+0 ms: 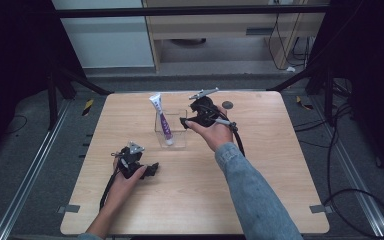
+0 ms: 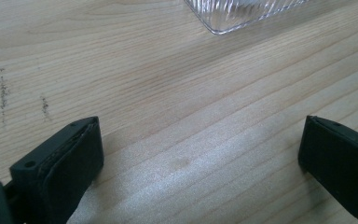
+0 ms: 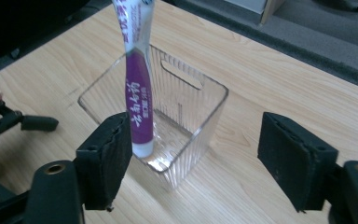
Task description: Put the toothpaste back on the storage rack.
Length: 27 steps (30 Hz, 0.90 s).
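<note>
A white and purple tube (image 1: 163,121) stands tilted in a clear ribbed plastic box (image 1: 178,139) near the table's middle, cap end down, its top leaning to the far left. My right gripper (image 1: 184,122) hovers just right of the box, open, with nothing between its jaws. In the right gripper view the tube (image 3: 139,102) and the box (image 3: 204,117) lie ahead of my open right gripper (image 3: 196,154). My left gripper (image 1: 152,169) rests low over the table at the front left, open and holding nothing. In the left gripper view my left gripper (image 2: 200,158) frames bare wood, with a corner of the box (image 2: 233,16) beyond.
A small dark round disc (image 1: 227,105) lies on the wooden table (image 1: 260,150) behind my right hand. Metal frame bars and rails flank the table, and cables trail on the floor at the right. The left gripper's jaw tip (image 3: 37,123) appears far left in the right gripper view.
</note>
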Each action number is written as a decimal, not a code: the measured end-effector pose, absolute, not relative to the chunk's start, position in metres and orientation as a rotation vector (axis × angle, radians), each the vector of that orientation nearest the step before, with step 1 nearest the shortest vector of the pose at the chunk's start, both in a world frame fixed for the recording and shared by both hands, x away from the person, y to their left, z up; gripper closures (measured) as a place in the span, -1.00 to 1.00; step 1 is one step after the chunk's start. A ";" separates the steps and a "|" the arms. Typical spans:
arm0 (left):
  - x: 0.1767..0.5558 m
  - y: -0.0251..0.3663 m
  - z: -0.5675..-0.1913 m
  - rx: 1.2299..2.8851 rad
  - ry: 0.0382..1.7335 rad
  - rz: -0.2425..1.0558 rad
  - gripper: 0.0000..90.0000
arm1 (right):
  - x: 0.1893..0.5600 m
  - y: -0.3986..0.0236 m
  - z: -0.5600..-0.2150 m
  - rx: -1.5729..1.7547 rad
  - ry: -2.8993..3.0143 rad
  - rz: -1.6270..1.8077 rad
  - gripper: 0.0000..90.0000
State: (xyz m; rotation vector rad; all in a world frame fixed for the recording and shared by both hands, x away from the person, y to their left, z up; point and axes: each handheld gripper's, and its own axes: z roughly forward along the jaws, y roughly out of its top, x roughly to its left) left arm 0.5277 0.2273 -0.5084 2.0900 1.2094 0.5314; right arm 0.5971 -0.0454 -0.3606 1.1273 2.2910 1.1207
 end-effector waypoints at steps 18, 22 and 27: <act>0.527 0.227 -0.508 2.092 1.211 0.531 -1.00 | 0.586 -0.108 -0.375 1.189 2.286 1.049 -0.71; 0.527 0.227 -0.508 2.091 1.212 0.530 -1.00 | 0.583 -0.120 -0.377 1.197 2.278 1.034 -0.68; 0.527 0.227 -0.508 2.092 1.211 0.530 -1.00 | 0.580 -0.133 -0.382 1.193 2.281 0.981 -0.59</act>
